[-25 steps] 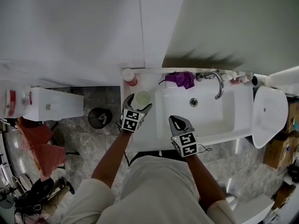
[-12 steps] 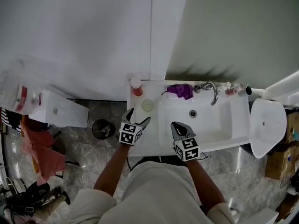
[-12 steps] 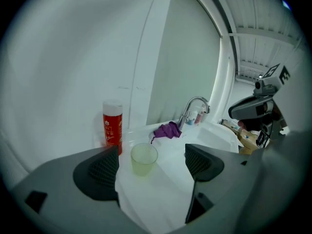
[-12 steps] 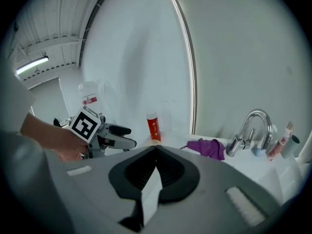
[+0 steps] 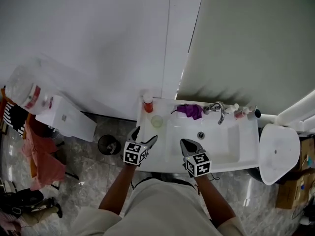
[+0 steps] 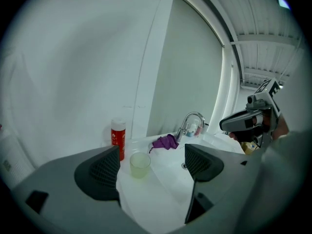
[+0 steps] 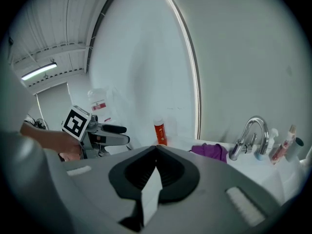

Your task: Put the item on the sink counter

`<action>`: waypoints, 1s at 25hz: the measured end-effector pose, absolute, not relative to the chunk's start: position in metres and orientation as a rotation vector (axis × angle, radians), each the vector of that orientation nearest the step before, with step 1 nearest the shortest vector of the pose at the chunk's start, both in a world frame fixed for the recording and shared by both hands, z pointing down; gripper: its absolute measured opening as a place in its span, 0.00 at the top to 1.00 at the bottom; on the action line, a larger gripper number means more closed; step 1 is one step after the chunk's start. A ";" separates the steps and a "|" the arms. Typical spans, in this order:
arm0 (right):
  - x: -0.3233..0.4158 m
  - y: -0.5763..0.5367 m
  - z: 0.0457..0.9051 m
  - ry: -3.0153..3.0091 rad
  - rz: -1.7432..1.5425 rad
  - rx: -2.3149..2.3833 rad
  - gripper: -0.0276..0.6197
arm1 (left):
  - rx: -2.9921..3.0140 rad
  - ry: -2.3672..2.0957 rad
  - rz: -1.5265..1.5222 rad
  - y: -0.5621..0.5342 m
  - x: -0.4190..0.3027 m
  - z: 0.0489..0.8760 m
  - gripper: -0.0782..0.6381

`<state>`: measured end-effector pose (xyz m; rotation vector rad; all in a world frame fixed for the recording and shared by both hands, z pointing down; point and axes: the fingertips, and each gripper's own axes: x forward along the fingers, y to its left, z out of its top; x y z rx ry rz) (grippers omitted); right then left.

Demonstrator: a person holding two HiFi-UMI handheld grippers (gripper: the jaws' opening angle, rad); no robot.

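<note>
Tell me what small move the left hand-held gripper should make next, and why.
Probably draw the left hand-held gripper straight back toward the body and leave the cup alone. Its jaws stand apart with nothing between them. The cup stands upright on the sink counter beside the red tube, beyond both jaws and touching neither, so the placing looks done.

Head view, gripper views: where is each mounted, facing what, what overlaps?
Head view: on the person's head, steeply down at the sink; shows both forearms, left claw open, right claw shut.
Left gripper view: on the left claw, along its jaws toward cup and tap; right claw at right.
Right gripper view: on the right claw, toward the wall; left claw at left.
Shared: red bottle, purple cloth.
</note>
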<state>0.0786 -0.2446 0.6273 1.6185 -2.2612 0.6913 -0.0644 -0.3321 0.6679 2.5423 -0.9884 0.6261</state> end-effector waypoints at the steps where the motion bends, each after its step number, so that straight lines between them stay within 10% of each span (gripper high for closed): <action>1: 0.079 -0.243 0.625 -2.272 0.684 1.606 0.94 | 2.543 -1.007 0.624 -0.329 -0.067 0.664 0.30; 12: 0.091 -0.209 0.594 -2.392 0.629 1.460 0.94 | 2.456 -1.216 0.604 -0.266 -0.082 0.629 0.37; 25: 0.099 -0.148 0.563 -2.490 0.469 1.323 0.94 | 2.338 -1.492 0.632 -0.187 -0.096 0.593 0.71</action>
